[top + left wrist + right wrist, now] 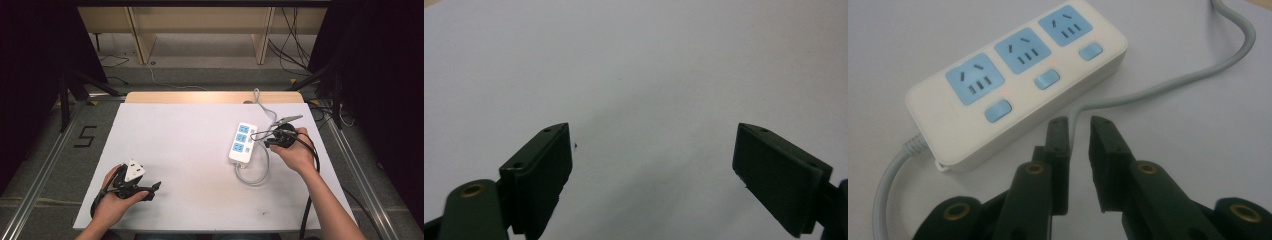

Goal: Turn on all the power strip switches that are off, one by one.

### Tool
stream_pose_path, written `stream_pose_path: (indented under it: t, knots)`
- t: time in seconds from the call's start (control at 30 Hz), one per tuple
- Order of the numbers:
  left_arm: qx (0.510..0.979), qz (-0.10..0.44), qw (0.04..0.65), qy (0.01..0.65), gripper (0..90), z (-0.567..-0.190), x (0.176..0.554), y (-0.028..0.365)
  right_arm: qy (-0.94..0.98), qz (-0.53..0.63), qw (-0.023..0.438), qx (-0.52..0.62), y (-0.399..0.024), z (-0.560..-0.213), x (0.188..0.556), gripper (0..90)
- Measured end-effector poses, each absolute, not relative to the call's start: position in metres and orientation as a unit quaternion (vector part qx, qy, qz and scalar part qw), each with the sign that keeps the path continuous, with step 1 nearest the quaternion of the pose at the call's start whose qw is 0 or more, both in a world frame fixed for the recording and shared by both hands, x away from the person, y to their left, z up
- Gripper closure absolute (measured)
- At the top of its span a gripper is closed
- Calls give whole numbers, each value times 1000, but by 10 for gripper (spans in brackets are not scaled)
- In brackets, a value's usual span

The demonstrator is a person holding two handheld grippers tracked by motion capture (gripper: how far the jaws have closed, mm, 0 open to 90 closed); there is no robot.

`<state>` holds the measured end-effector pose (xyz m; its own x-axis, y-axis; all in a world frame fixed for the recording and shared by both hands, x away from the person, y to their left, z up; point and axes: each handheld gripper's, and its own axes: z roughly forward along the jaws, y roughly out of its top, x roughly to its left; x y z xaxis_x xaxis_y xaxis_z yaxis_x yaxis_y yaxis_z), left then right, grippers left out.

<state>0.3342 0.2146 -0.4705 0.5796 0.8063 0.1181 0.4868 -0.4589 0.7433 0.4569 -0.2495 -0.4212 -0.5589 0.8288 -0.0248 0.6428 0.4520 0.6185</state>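
A white power strip (pixel 243 143) with three blue sockets and three blue switches lies on the right half of the white table (pixel 190 150). In the right gripper view the strip (pixel 1018 85) fills the upper left, and small red lights glow beside its switches. Its grey cable (pixel 255 175) loops near the front and also runs off toward the table's back edge. My right gripper (pixel 258 136) sits just right of the strip. Its jaws (pixel 1079 125) stand a narrow gap apart with nothing gripped, the cable (pixel 1168 85) lying beyond them. My left gripper (pixel 154 191) rests at the front left, wide open (pixel 654 145) over bare table.
Wooden shelving (pixel 200 30) stands beyond the table's far edge. Loose cables (pixel 295 45) lie on the floor at the back right. A "5" mark (pixel 85 136) is on the floor to the left, and metal rails (pixel 350 160) run along both sides.
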Motion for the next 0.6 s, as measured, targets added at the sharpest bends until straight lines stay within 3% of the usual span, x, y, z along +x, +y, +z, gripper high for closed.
stream_pose_path:
  t: [0.6]
  knots:
    - [819,235,342,397,161,-471,334,214,812,319,166,459,-269,-432,429,607]
